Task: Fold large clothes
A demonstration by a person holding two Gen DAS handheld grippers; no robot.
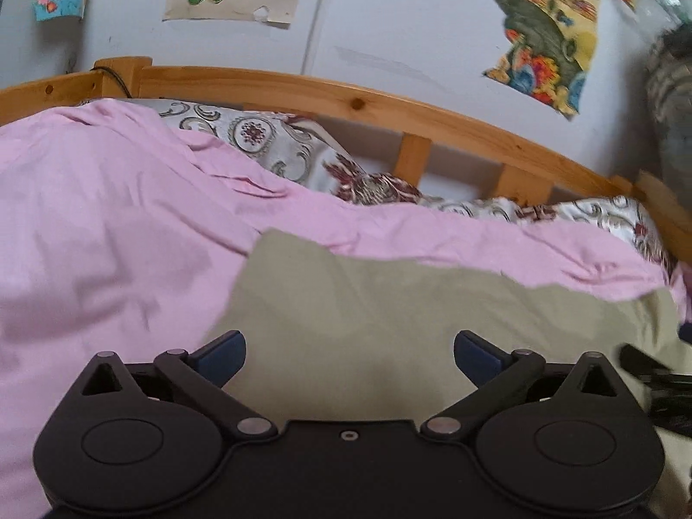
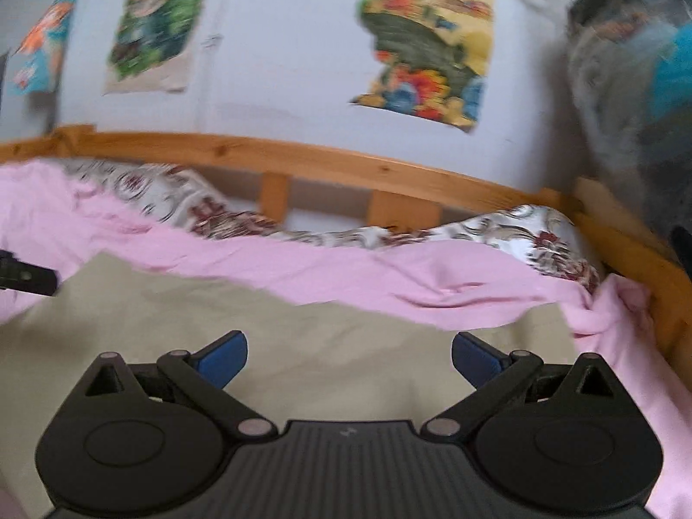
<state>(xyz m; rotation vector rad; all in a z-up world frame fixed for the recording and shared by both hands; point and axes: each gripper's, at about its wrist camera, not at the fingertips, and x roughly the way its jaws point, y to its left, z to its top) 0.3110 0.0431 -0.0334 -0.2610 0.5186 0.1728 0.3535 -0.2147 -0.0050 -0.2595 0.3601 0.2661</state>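
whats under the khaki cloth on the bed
The flat khaki cloth lies on a rumpled pink sheet, which shows around its far and side edges. What lies beneath the cloth's middle is covered.

Soft, even daylight fills both views, fairly bright, with no glare. Faint shadows lie on the flat khaki-beige cloth (image 1: 389,324) just ahead of the camera. The fisheye lens bows the long pine bed rail (image 1: 302,86) into an arc and darkens the corners. The right wrist view is smeared throughout, likely by motion: the colourful paper posters (image 2: 428,39) on the pale wall blur badly. The left view is sharper, blurring only toward its right edge.
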